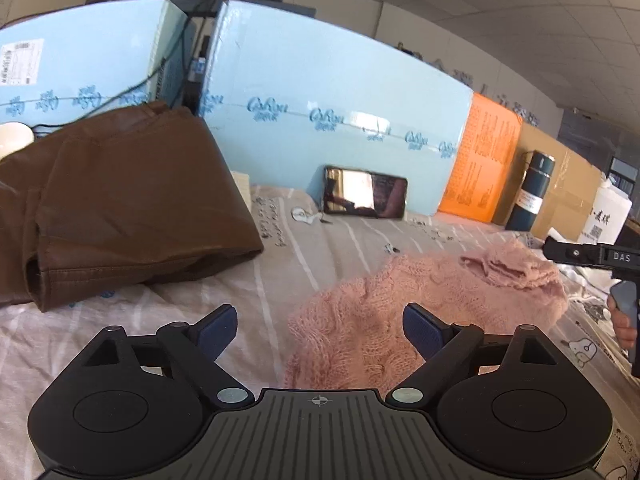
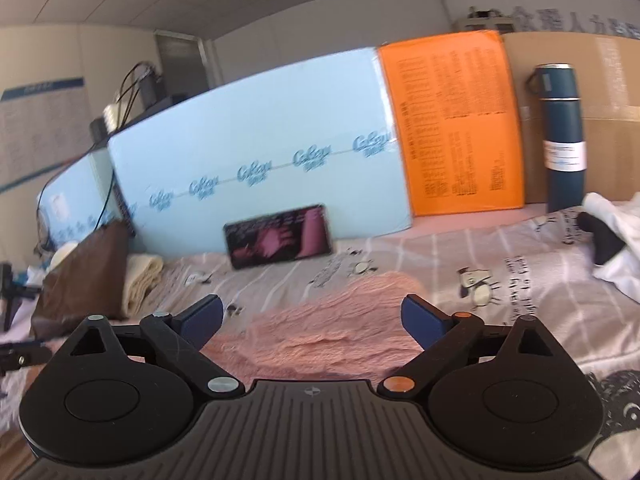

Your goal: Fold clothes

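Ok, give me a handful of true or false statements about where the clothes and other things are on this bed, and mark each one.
1. The pink sweater lies on the bed sheet in front of both grippers. True.
2. The left gripper is shut on the sweater. False: it is open, its fingers not pressing on the knit.
3. The brown garment is folded and lies apart from the sweater. True.
4. The phone lies flat on the sweater. False: it leans against the light blue box, with bare sheet between it and the sweater.
5. The dark bottle has tipped over. False: it stands upright beside the orange box.
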Tool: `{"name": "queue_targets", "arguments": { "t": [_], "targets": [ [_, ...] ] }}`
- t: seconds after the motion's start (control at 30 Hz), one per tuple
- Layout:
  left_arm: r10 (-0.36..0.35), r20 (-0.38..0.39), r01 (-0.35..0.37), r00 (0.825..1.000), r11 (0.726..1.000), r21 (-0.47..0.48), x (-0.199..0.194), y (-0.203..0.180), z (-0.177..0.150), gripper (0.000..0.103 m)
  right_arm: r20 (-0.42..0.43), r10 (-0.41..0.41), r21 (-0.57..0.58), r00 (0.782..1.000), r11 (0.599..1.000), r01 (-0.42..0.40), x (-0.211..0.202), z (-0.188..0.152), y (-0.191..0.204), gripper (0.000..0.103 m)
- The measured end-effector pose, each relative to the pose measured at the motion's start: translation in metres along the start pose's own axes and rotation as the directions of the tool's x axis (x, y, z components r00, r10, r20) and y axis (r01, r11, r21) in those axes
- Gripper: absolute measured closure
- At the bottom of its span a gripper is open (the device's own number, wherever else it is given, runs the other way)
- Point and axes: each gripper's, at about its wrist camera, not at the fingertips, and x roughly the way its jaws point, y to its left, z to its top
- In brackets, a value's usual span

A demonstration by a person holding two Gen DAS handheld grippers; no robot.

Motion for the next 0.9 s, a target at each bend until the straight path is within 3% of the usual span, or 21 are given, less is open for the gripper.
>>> {"name": "queue_targets", "arguments": {
  "t": [0.2, 0.33, 0.4, 0.43, 0.47, 0.5, 0.53, 0.57, 0.73, 0.83, 0.9],
  "targets": [
    [-0.05, -0.128, 0.059, 0.991, 0.995, 0.074, 0.033, -0.018, -0.002, 0.011, -0.165, 0.001, -0.13, 0.986, 0.991, -0.023, 0.056, -0.003, 0.021, 0.005],
    [-0.073, -0.159, 0.092, 0.985, 0.989, 0.113, 0.041, -0.029, -0.005, 0.011, -0.206, -0.035, -0.132, 0.978, 0.991, 0.008, 0.076, -0.009, 0.018, 0.006],
    [-0.07, -0.153, 0.09, 0.986, 0.988, 0.124, 0.042, -0.031, -0.007, 0.013, -0.205, -0.054, -0.116, 0.977, 0.993, 0.031, 0.079, -0.012, 0.012, 0.016],
    [-0.071, -0.148, 0.09, 0.987, 0.987, 0.13, 0.041, -0.032, -0.008, 0.023, -0.191, -0.071, -0.114, 0.979, 0.992, 0.05, 0.077, -0.012, 0.009, 0.021],
    [-0.075, -0.141, 0.094, 0.987, 0.986, 0.135, 0.04, -0.033, -0.008, 0.043, -0.178, -0.088, -0.113, 0.98, 0.991, 0.069, 0.075, -0.013, 0.006, 0.037],
    [-0.079, -0.13, 0.098, 0.988, 0.985, 0.143, 0.039, -0.034, -0.007, 0.051, -0.164, -0.105, -0.111, 0.981, 0.99, 0.088, 0.073, -0.013, 0.003, 0.061],
    [-0.083, -0.118, 0.101, 0.989, 0.983, 0.151, 0.037, -0.035, -0.007, 0.068, -0.149, -0.114, -0.102, 0.982, 0.99, 0.099, 0.07, -0.013, -0.001, 0.072],
    [-0.086, -0.105, 0.103, 0.991, 0.98, 0.168, 0.035, -0.038, -0.006, 0.075, -0.133, -0.115, -0.088, 0.984, 0.991, 0.104, 0.067, -0.011, -0.007, 0.082],
    [-0.067, -0.009, 0.067, 0.998, 0.967, 0.247, 0.026, -0.052, 0.005, 0.081, 0.022, -0.117, 0.011, 0.993, 0.993, 0.117, 0.035, 0.006, -0.031, 0.088],
    [-0.052, 0.064, 0.033, 0.997, 0.962, 0.271, 0.025, -0.056, 0.018, 0.081, 0.155, -0.162, 0.09, 0.975, 0.985, 0.149, 0.006, 0.018, -0.049, 0.088],
    [-0.04, 0.107, 0.008, 0.993, 0.958, 0.286, 0.027, -0.057, 0.027, 0.081, 0.233, -0.214, 0.171, 0.949, 0.969, 0.176, -0.014, 0.023, -0.067, 0.088]
  ]
}}
